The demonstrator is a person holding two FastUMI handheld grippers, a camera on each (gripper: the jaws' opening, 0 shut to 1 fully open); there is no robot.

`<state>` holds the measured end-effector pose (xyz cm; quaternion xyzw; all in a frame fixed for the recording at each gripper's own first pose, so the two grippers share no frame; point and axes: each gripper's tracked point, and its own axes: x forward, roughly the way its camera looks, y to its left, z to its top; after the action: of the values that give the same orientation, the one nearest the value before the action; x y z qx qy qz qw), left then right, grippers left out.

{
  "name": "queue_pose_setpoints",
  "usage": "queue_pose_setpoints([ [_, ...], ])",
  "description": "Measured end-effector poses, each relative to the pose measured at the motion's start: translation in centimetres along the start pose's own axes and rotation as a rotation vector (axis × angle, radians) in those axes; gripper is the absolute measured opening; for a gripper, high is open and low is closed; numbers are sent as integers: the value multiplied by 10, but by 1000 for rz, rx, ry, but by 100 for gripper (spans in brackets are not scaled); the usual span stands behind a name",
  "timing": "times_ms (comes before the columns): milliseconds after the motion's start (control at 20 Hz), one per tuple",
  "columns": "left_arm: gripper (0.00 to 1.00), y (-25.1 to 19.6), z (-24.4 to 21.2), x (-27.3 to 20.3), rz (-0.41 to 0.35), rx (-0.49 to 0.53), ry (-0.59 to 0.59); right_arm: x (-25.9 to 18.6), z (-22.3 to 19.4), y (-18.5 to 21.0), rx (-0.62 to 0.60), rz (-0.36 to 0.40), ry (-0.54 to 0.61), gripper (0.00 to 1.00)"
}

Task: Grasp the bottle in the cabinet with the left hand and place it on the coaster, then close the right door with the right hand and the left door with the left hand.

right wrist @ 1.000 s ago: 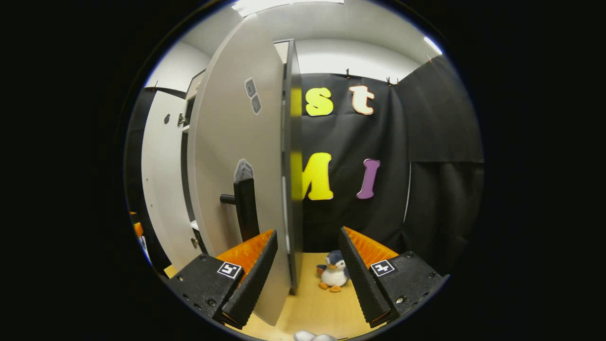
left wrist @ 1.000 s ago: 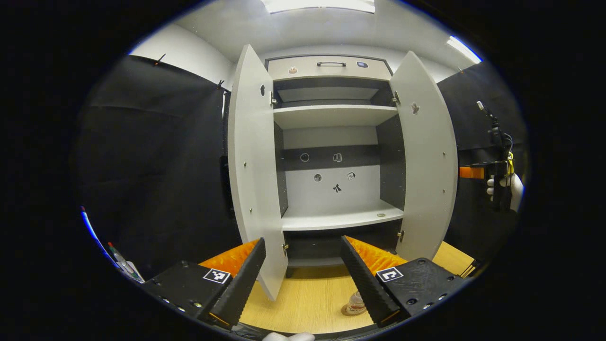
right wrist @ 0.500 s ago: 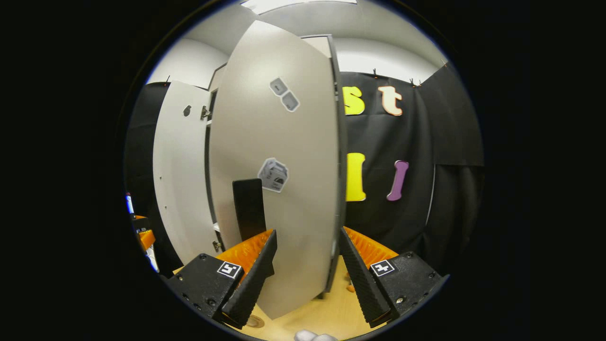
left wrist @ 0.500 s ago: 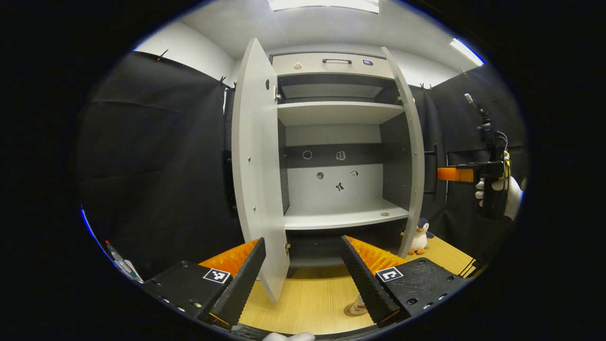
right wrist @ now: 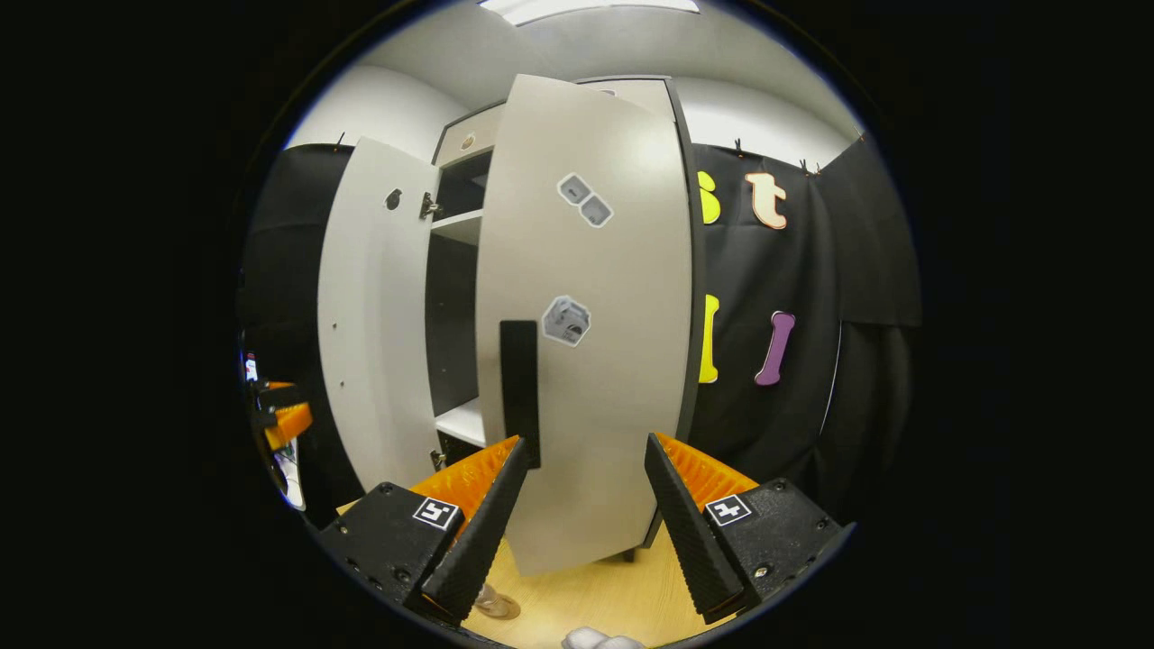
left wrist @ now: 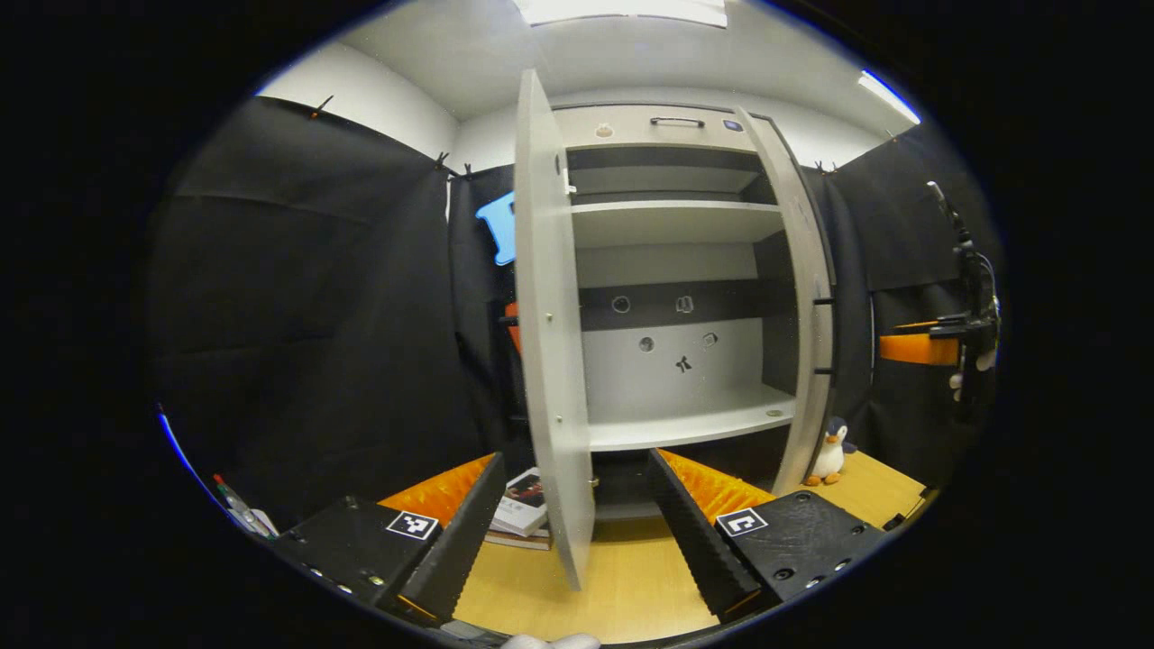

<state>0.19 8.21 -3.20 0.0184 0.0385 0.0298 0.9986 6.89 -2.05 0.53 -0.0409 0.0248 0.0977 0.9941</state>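
Going left to right in the left gripper view: finds some pens (left wrist: 233, 500) cut off at the lower left edge. Then finds books (left wrist: 518, 514) lying on the table (left wrist: 631, 577) behind the left door (left wrist: 550, 361). Sees that door almost edge-on now, not as a wide face like a second ago. Leaves the left gripper (left wrist: 577, 541) spread wide at the bottom, holding nothing. Looks past it into the cabinet (left wrist: 685, 428) and finds no bottle on the shelves. Finds the right door (left wrist: 807, 342) swung much further in than a second ago, but not shut yet. Spots a toy penguin (left wrist: 829, 455) by the door's foot. Spots the right gripper (left wrist: 920, 349) at the far right, near the door. Hard to tell if touching.

Same way across the right gripper view: catches the left gripper (right wrist: 284, 419) at the left edge, then the left door (right wrist: 370, 315) wide open. Faces the right door (right wrist: 595, 361) and its dark handle (right wrist: 520, 388) up close. Keeps the right gripper (right wrist: 577, 541) spread too, pinching nothing. Just makes out the bottle (right wrist: 494, 602) at the bottom, standing on the table, half hidden by a finger. Too little showing to pick out a coaster under it.

Looks like the bottle step is done and the right door is on its way shut. Left door to follow.
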Motion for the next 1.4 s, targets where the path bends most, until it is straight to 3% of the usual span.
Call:
queue_pose_setpoints([
  [300, 95, 87, 23, 39, 109, 4, -42, -36, -39, 13, 13, -18, 67, 82],
  [500, 95, 118, 33, 76, 127, -21, -46, -58, -64, 10, 64, -52, 118, 82],
  [850, 96, 117, 28, 109, 53, 12, -27, -86, -78, 1, 111, -135, 141, 82],
  [1050, 92, 111, 27, 114, 11, 8, -28, -94, -81, 4, 123, -140, 142, 82],
  [1400, 86, 100, 29, 110, 43, 11, -24, -103, -91, 16, 111, -105, 169, 82],
])
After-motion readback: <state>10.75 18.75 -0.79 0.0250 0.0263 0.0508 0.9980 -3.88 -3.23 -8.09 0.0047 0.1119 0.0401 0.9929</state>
